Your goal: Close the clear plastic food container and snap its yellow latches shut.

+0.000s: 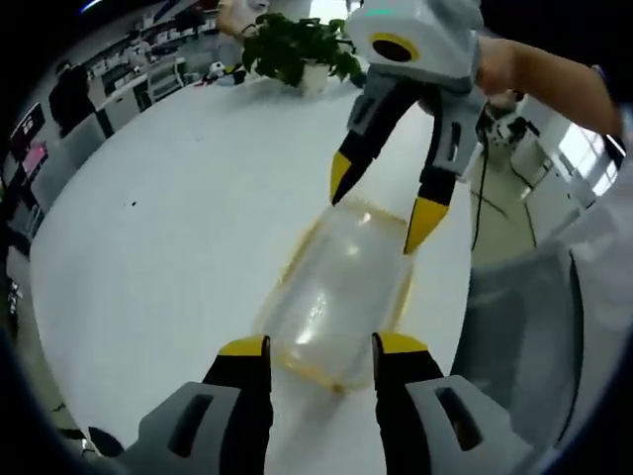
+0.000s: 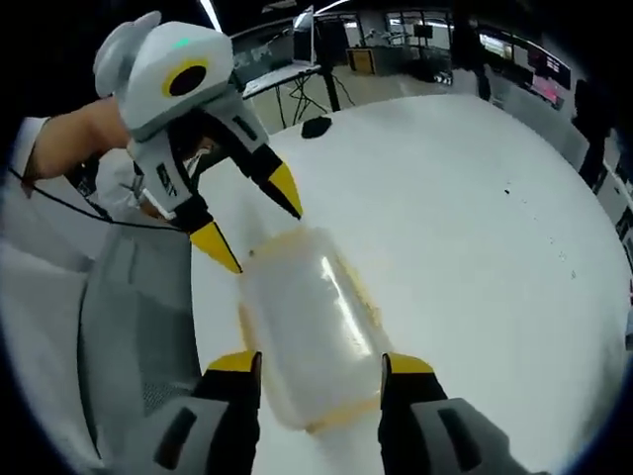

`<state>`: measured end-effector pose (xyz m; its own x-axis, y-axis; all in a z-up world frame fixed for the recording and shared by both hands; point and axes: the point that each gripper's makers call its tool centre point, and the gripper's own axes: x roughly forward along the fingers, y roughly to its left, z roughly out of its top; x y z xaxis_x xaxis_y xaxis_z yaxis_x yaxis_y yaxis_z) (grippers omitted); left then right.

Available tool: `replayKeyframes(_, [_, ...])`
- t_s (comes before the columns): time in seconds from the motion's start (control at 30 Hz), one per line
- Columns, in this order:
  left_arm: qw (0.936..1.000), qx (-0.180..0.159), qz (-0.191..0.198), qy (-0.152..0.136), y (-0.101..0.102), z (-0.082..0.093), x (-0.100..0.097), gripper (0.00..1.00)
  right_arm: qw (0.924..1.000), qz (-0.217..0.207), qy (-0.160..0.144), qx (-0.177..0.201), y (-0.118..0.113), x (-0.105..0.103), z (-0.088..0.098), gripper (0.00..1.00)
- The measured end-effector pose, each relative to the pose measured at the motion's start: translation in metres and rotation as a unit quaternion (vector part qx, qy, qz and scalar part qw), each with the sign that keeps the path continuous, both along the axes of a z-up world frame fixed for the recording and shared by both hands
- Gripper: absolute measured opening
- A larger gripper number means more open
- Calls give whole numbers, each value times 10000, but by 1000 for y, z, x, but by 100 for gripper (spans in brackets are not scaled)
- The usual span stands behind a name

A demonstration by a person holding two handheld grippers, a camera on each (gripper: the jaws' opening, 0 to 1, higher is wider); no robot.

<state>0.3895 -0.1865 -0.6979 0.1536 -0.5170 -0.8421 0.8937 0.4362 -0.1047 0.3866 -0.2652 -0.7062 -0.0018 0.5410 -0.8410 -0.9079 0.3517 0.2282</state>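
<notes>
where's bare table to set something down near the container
Bare white round table lies wide open between the clear plastic food container with yellow latches and the potted green plant. It is crowded at the container's two ends, where the left tongs and right tongs stand.

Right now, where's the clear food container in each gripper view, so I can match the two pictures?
Left gripper view: the clear food container lies low and centre on the white table, between the left gripper below and the right gripper above.
Right gripper view: it lies low and centre, between the right gripper below and the left gripper above.
Shared landmark: the container's yellow rim.
</notes>
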Motion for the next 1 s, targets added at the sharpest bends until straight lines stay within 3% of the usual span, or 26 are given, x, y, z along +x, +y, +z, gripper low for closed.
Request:
replayKeyframes(0.2, [9996, -65, -287, -12, -8, -2, -7, 37, 9993, 376, 7, 76, 5, -5, -1, 45])
replayKeyframes(0.6, [9983, -50, -578, -113, -14, -5, -4, 37, 9980, 603, -66, 172, 17, -4, 0, 44])
replayKeyframes(1.0, [9958, -257, -863, -174, -29, -4, -4, 37, 9966, 776, -70, 260, 29, -3, -5, 40])
